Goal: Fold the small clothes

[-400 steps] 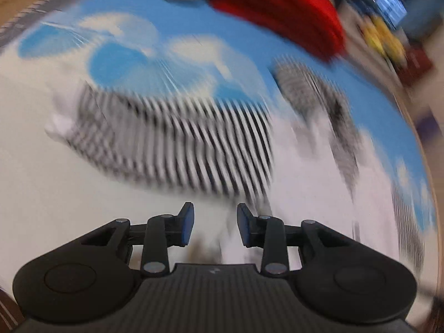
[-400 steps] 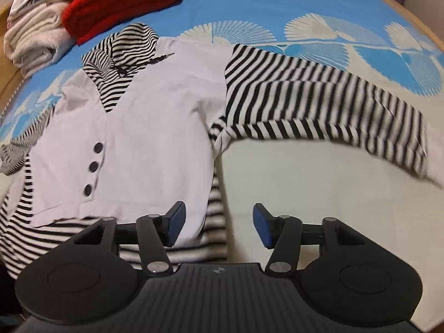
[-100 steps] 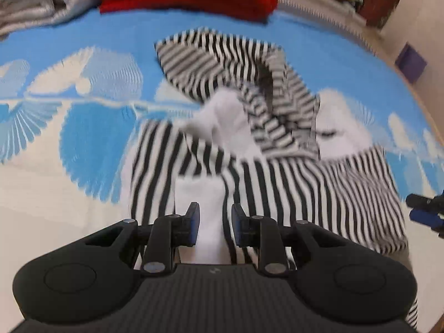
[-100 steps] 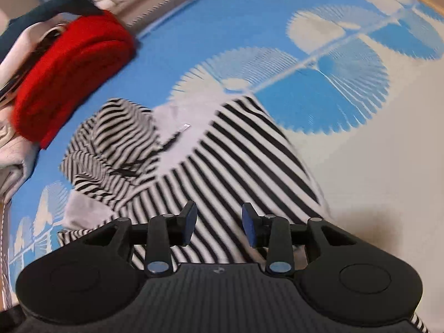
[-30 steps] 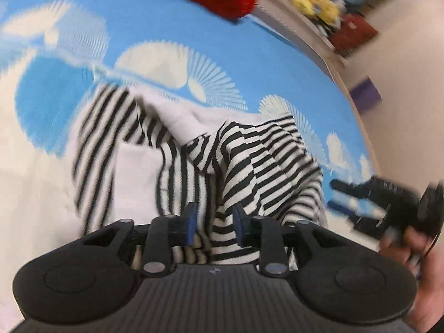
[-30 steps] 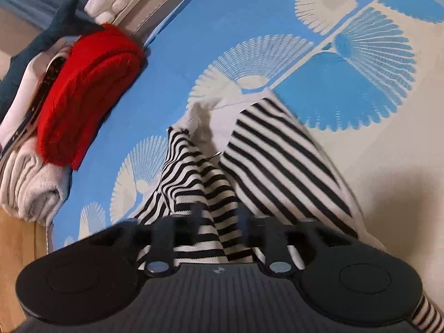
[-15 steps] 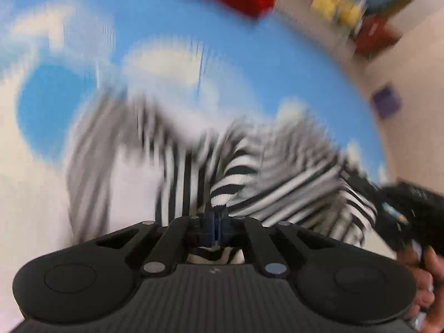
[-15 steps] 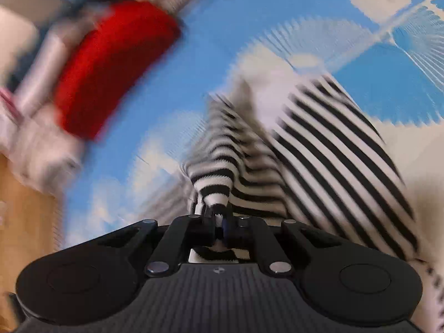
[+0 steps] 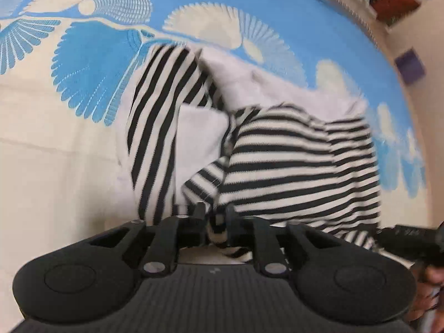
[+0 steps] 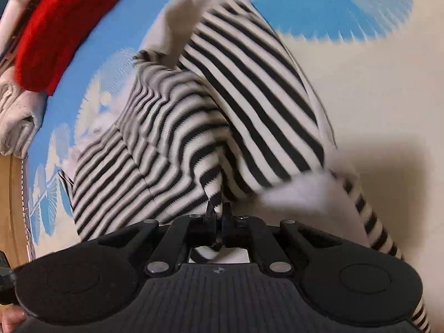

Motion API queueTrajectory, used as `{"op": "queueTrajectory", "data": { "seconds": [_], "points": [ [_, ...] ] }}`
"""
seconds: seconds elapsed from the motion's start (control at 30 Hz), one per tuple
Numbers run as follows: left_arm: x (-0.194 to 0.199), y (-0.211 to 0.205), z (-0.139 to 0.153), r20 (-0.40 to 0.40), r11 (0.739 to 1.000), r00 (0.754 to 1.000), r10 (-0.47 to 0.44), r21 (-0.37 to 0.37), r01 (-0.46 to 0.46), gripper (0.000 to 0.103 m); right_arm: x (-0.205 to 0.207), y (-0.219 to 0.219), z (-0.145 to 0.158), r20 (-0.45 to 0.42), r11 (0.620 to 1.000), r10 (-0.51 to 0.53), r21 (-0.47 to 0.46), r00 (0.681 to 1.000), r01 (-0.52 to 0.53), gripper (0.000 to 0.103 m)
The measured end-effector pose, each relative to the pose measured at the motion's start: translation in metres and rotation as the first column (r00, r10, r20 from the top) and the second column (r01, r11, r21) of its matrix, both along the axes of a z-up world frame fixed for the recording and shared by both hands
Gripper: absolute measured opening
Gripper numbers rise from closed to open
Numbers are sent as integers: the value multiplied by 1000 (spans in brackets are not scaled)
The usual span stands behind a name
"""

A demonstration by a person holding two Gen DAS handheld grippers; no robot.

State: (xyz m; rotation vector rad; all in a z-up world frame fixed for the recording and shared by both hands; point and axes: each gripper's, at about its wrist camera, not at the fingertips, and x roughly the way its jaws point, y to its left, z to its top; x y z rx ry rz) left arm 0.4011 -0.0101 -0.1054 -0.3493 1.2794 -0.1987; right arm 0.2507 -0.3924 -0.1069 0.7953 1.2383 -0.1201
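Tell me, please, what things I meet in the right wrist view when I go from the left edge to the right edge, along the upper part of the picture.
Folded beige cloth → red knitted garment → striped garment → blue and cream bedcover.

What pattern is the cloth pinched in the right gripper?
Black and white stripes on the cloth, seen best in the right wrist view.

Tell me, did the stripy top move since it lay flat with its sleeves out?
Yes. The stripy top is now bunched into a folded bundle, nearer the red sweater.
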Motion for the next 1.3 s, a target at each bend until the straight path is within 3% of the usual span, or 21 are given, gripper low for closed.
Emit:
{"op": "queueTrajectory", "data": {
  "seconds": [0.03, 0.07, 0.17, 0.2, 0.23, 0.27, 0.3, 0.33, 0.4, 0.47, 0.53, 0.6, 0.67, 0.73, 0.87, 0.97, 1.03, 1.13, 1.17, 1.23, 1.3],
  "points": [
    [0, 3, 4, 11, 1000, 1000, 19, -12, -19, 45, -1, 0, 6, 36, 1000, 0, -5, 999, 0, 8],
    [0, 3, 11, 17, 999, 999, 36, -24, -36, 49, -1, 0, 10, 59, 1000, 7, -17, 998, -6, 9],
    [-2, -5, 5, -26, 998, 999, 48, -26, -48, 50, 0, -3, 9, 56, 999, 14, -45, 998, -12, 32],
    [-1, -8, -3, -56, 999, 997, 47, -20, -49, 49, 0, -4, 5, 34, 999, 13, -45, 999, -12, 32],
    [0, -12, -11, -83, 999, 996, 43, -17, -45, 43, 4, 0, 1, 21, 999, 15, -39, 1000, -14, 31],
    [2, -17, -13, -94, 999, 995, 37, -18, -39, 34, 3, 2, -2, 19, 999, 22, -31, 1000, -22, 17],
    [2, -19, -15, -86, 999, 996, 33, -18, -34, 8, 5, 6, -2, 26, 999, 31, -24, 999, -31, 7],
    [2, -19, -9, -46, 999, 998, 34, -7, -35, 4, 8, 8, -1, 38, 999, 42, -20, 998, -42, 2],
    [1, -19, 25, 124, 999, 992, 11, 42, -16, 4, 11, 13, 10, 84, 999, 47, -4, 995, -47, 1],
    [-2, -17, 58, 292, 997, 956, -18, 73, -3, 4, 7, 18, 27, 136, 998, 53, 23, 989, -57, 1],
    [-5, -12, 70, 345, 995, 938, -28, 99, -7, 4, 4, 27, 45, 191, 996, 94, -9, 977, -94, 1],
    [-2, -10, 57, 275, 989, 960, -53, 150, 12, 5, 1, 39, 44, 154, 985, 173, -40, 973, -169, 1],
    [1, -15, 25, 115, 974, 989, -97, 218, 70, 6, 2, 52, 25, 52, 966, 256, -36, 965, -254, 2],
    [-1, -19, 10, 50, 959, 990, -129, 261, 112, 9, 2, 57, 9, -30, 957, 283, -53, 959, -284, 3],
    [-9, -19, 49, 249, 974, 962, -112, 219, 57, 16, 9, 38, 41, 98, 970, 177, -188, 979, -157, 7],
    [-13, -28, 62, 334, 982, 936, -109, 182, 49, 16, 12, 31, 67, 265, 961, 155, -262, 952, -84, 7],
    [-13, -33, 59, 333, 985, 934, -128, 155, 79, 16, 18, 36, 67, 328, 965, 191, -234, 925, -117, 9],
    [-14, -38, 47, 294, 979, 943, -157, 173, 109, 17, 29, 36, 44, 269, 973, 202, -166, 942, -162, 30],
    [-12, -38, 41, 261, 976, 951, -164, 186, 117, 19, 33, 35, 32, 228, 977, 184, -153, 956, -151, 32],
    [-10, -36, 27, 183, 969, 971, -153, 219, 112, 41, 36, 34, 18, 181, 980, 159, -148, 970, -133, 33],
    [-8, -25, 17, 136, 972, 984, -118, 217, 86, 42, 38, 35, 10, 173, 982, 146, -148, 974, -121, 33]
  ]
}}
